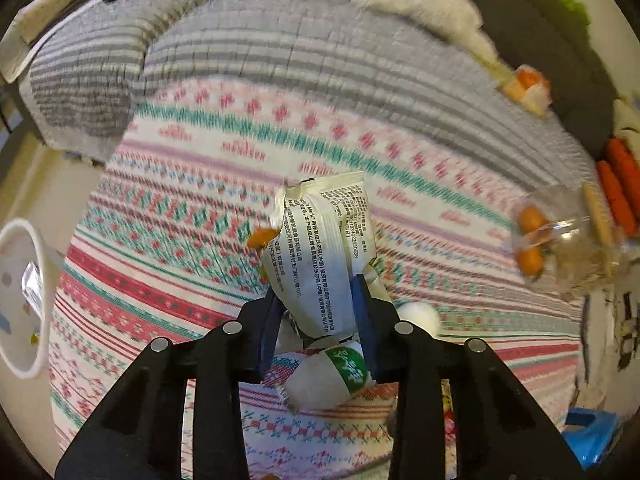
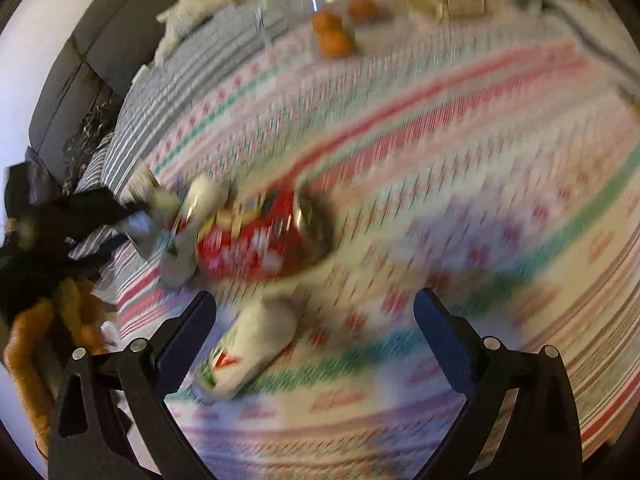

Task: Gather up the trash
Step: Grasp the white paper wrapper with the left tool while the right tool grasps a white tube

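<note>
L tongs [image 1: 318,300] grip white wrapper [image 1: 320,248]; R tongs [image 2: 316,322] spread wide.

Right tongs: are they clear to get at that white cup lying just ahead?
Probably yes. The right tongs are wide open with nothing held, and the white cup lies on the patterned cloth just ahead, toward the left finger. Nothing blocks it, though blur hides detail.

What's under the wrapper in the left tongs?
Under the white printed wrapper held by the left tongs: a white green-labelled packet on the patterned cloth. The wrapper hides anything further.
</note>
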A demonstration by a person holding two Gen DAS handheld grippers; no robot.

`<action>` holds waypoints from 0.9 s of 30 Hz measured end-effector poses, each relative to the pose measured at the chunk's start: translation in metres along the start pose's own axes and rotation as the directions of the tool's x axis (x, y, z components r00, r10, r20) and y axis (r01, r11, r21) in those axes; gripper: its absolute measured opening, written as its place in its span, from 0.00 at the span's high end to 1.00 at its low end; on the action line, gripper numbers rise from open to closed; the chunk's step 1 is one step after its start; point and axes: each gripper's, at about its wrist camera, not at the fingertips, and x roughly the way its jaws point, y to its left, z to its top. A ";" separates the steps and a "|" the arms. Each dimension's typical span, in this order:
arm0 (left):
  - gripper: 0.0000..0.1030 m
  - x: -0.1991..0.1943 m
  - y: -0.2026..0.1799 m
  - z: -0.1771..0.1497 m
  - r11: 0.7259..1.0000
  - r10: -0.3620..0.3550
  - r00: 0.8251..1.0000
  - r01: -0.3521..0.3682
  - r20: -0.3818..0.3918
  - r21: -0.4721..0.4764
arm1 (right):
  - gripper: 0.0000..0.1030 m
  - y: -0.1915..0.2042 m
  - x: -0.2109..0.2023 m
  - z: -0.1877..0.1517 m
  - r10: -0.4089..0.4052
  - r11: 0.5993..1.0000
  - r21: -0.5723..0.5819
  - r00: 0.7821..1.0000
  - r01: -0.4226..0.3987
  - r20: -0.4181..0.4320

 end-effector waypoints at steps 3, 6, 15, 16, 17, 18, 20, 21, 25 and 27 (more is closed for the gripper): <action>0.69 -0.035 0.001 0.000 0.998 -0.060 0.994 0.057 0.089 0.041 | 0.07 0.003 0.009 -0.015 0.017 0.999 0.037 1.000 -0.016 -0.025; 0.69 -0.069 0.003 -0.004 0.993 -0.108 0.980 0.097 0.165 0.068 | 0.07 0.014 0.017 -0.028 0.023 0.999 0.034 0.999 -0.021 -0.041; 0.69 -0.110 0.015 -0.034 0.985 -0.162 0.945 0.137 0.283 0.104 | 0.21 0.047 0.039 -0.046 -0.013 1.000 -0.015 1.000 0.013 -0.023; 0.69 -0.110 0.016 -0.036 0.985 -0.163 0.945 0.138 0.284 0.107 | 0.22 0.049 0.040 -0.047 -0.025 0.999 -0.027 1.000 0.025 -0.009; 0.69 -0.109 0.016 -0.038 0.984 -0.160 0.945 0.131 0.284 0.120 | 0.23 0.051 0.040 -0.048 -0.036 0.999 -0.038 0.999 0.036 0.007; 0.69 -0.109 0.017 -0.039 0.984 -0.155 0.946 0.122 0.286 0.130 | 0.27 0.052 0.041 -0.048 -0.046 0.998 -0.048 0.999 0.047 0.017; 0.69 -0.113 0.020 -0.039 0.985 -0.139 0.942 0.099 0.304 0.144 | 0.39 0.056 0.042 -0.050 -0.045 0.994 -0.096 0.998 0.049 0.042; 0.69 -0.116 0.022 -0.039 0.985 -0.141 0.939 0.100 0.312 0.143 | 0.50 0.059 0.043 -0.052 -0.036 0.992 -0.120 0.999 0.040 0.037; 0.69 -0.118 0.033 -0.035 0.984 -0.160 0.936 0.126 0.314 0.124 | 0.59 0.063 0.042 -0.059 -0.024 0.979 -0.202 0.999 0.031 0.037; 0.69 -0.115 0.035 -0.035 0.984 -0.160 0.939 0.127 0.305 0.123 | 0.60 0.063 0.040 -0.062 -0.009 0.975 -0.220 0.999 0.016 0.032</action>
